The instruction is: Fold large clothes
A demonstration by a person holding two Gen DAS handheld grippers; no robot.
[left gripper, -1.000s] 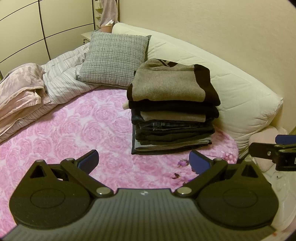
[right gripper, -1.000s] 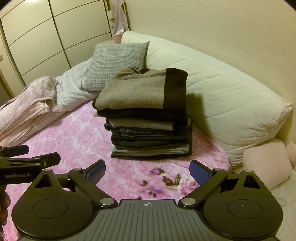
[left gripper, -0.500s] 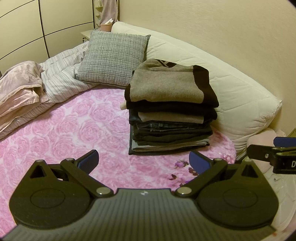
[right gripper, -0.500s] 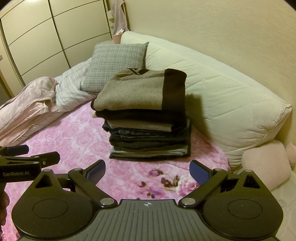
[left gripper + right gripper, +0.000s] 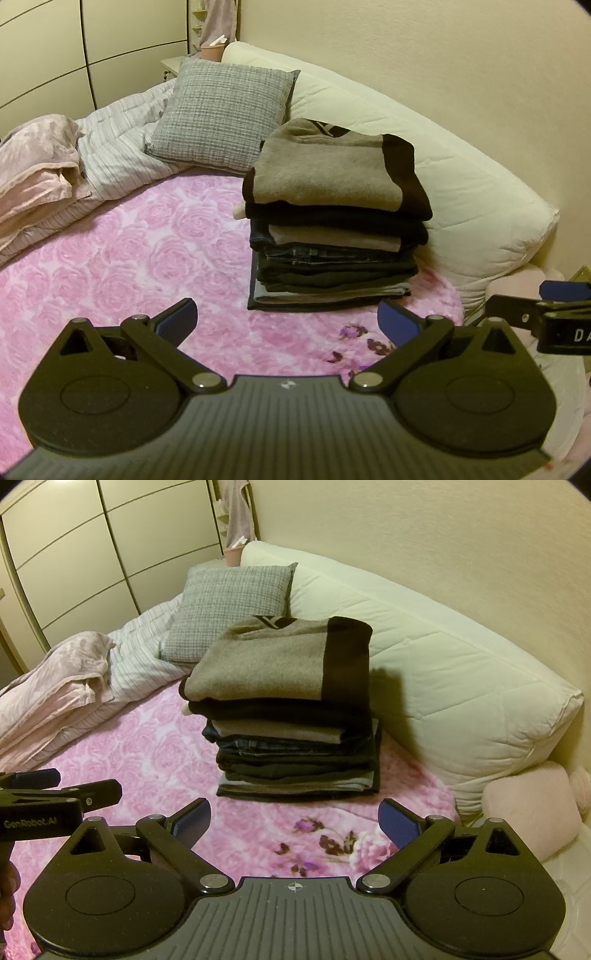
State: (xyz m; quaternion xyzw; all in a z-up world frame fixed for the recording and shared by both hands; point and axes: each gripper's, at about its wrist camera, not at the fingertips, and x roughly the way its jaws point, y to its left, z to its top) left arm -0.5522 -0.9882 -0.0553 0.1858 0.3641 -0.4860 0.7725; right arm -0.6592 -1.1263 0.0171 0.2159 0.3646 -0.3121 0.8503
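A tall stack of folded clothes stands on the pink rose-print blanket. Its top piece is a grey-brown sweater with a dark band. My left gripper hovers open in front of the stack, nothing between its blue pads. Off to the right of it, my right gripper is open and empty too, also short of the stack. Each gripper shows at the edge of the other's view: the right one's fingers, the left one's fingers.
A long white bolster lies against the wall behind the stack. A grey checked cushion, a striped duvet and a crumpled pink blanket are at the left. A pink plush sits at the right.
Both grippers have drifted slightly, so the stack sits a little further left in each view. Both stay open and empty.
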